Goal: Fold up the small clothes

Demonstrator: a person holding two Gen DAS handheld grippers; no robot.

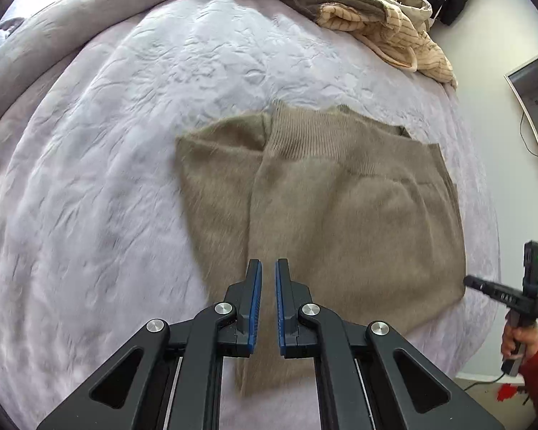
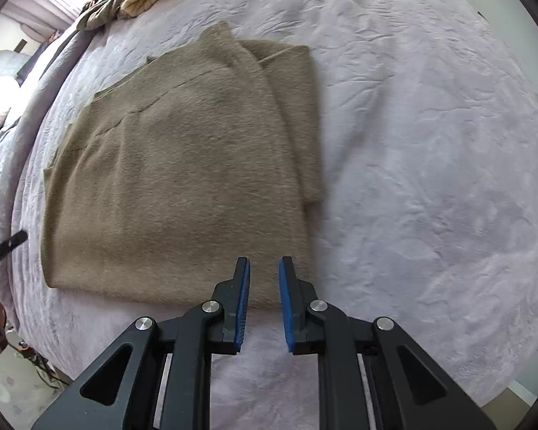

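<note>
The bed (image 2: 430, 143), under a pale lilac quilted cover, fills both views. On it the tan knit sweater (image 2: 183, 165) lies flat, partly folded, with a side panel doubled over the body and the ribbed neck (image 1: 305, 136) at the far end. Its long axis runs from twelve to six o'clock, so the near hem lies directly under both claws.

In the right wrist view the right claw (image 2: 264, 279) hangs over the hem's near right corner, at about five o'clock on the garment, jaws narrowly parted with nothing between them. The left claw (image 1: 268, 279) hovers over the near left part, jaws almost together and empty.

A heap of other clothes (image 1: 358, 7) sits at one o'clock.
</note>
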